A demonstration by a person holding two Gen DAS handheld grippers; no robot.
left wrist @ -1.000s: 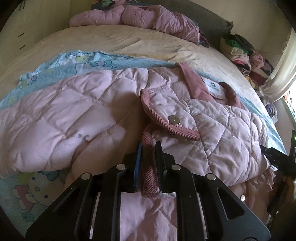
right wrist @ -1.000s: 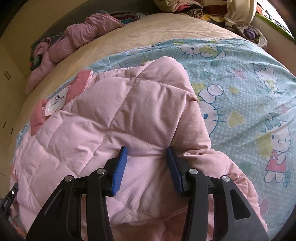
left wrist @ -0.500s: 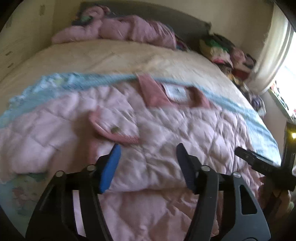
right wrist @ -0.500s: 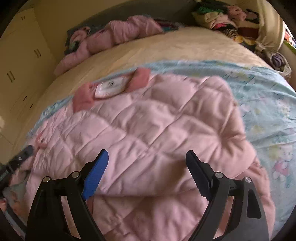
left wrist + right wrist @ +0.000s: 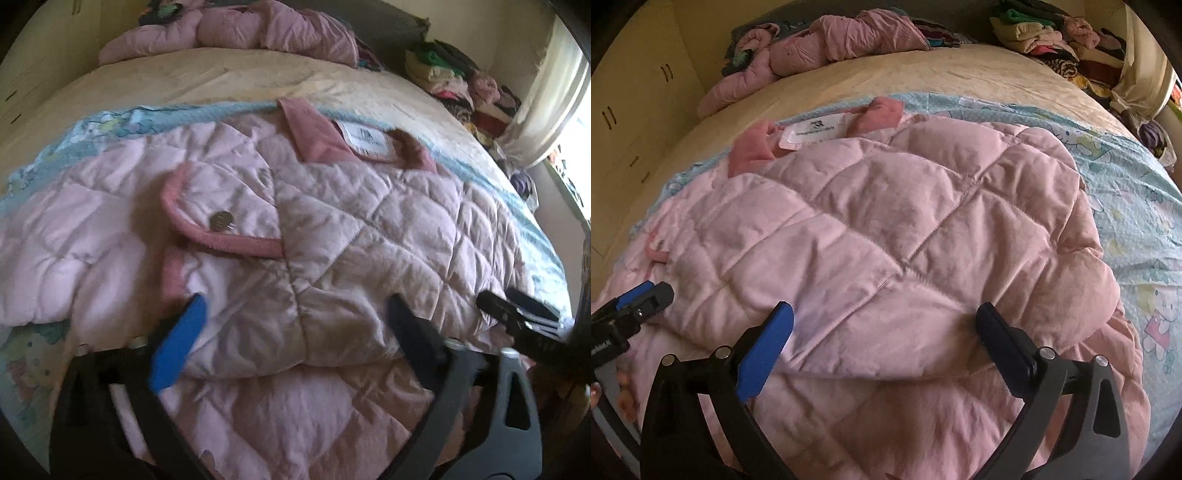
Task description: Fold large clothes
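One pink quilted jacket (image 5: 332, 229) is laid flat on the bed (image 5: 221, 81), over a light-blue cartoon-print sheet (image 5: 1137, 221), w/ both sides folded in toward the middle. One dark-pink collar (image 5: 314, 136) w/ one white label (image 5: 365, 138) is seen at the far end. One pocket flap (image 5: 221, 210) w/ one metal snap button (image 5: 220, 220) is visible on the left side. The left gripper (image 5: 295, 332) is held above the near hem, fingers spread wide, nothing between them. The right gripper (image 5: 884, 332) is also spread wide, nothing gripped. One 2nd pink jacket (image 5: 820, 48) is bunched near the headboard. One pile of folded clothes (image 5: 1052, 33) is seen at far right. Approx. 4 cabinet handles (image 5: 609, 114) are counted on the left.
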